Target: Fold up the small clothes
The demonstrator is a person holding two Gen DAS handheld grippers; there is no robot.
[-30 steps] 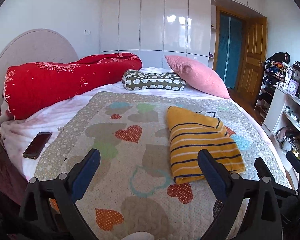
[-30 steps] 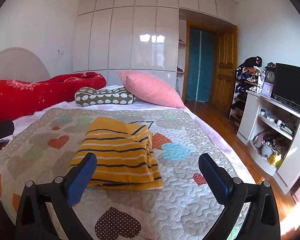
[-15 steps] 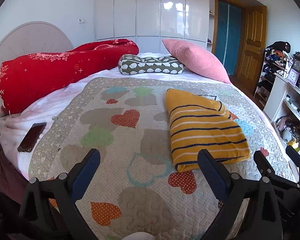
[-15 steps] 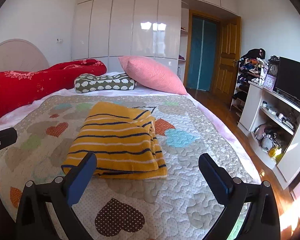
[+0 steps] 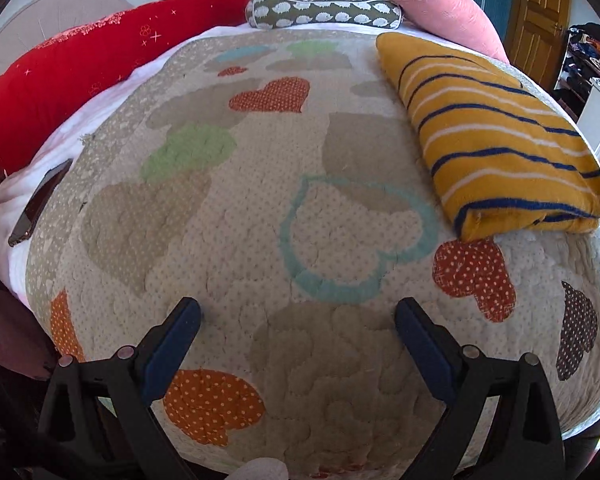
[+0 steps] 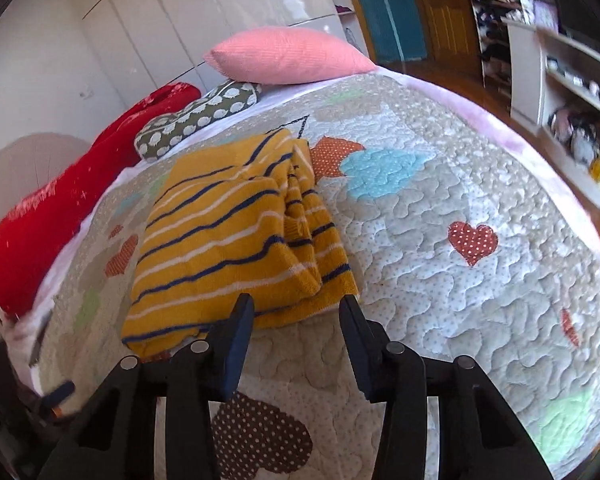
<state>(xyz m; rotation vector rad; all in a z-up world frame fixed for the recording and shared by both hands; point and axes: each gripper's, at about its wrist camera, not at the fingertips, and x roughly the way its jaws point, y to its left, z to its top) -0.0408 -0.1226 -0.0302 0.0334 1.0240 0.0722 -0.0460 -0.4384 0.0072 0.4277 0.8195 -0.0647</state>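
From the left wrist, the left gripper point(image 5: 296, 316) hangs over bare quilt point(image 5: 260, 208) with its 2 fingers spread wide and nothing between them, well apart from the striped sweater point(image 5: 496, 136), which lies on the far right part of the bed. The likely trouble here is that this hand sits too far off to steady the garment, so any pull from the other side could drag the whole bundle across the quilt instead of moving 1 layer. A phone point(image 5: 40, 204) rests at the left edge of the bed, away from the work. From this side the sweater reads as a thick mustard-yellow knit with white and navy stripes, already doubled over, its rounded fold facing the camera and its top smooth. From the right wrist, the right gripper point(image 6: 298, 312) points at the near edge of the striped sweater point(image 6: 236, 236), its jaws closing, with the pads just short of the cloth and nothing pinched yet. If they shut there, I judge they may catch only the top hem, or quilt along with knit, and the stacked layers could slide apart. This view shows a looser right side: several bunched folds and a sleeve-like strip point(image 6: 320, 216) spilling toward the quilt point(image 6: 440, 240).
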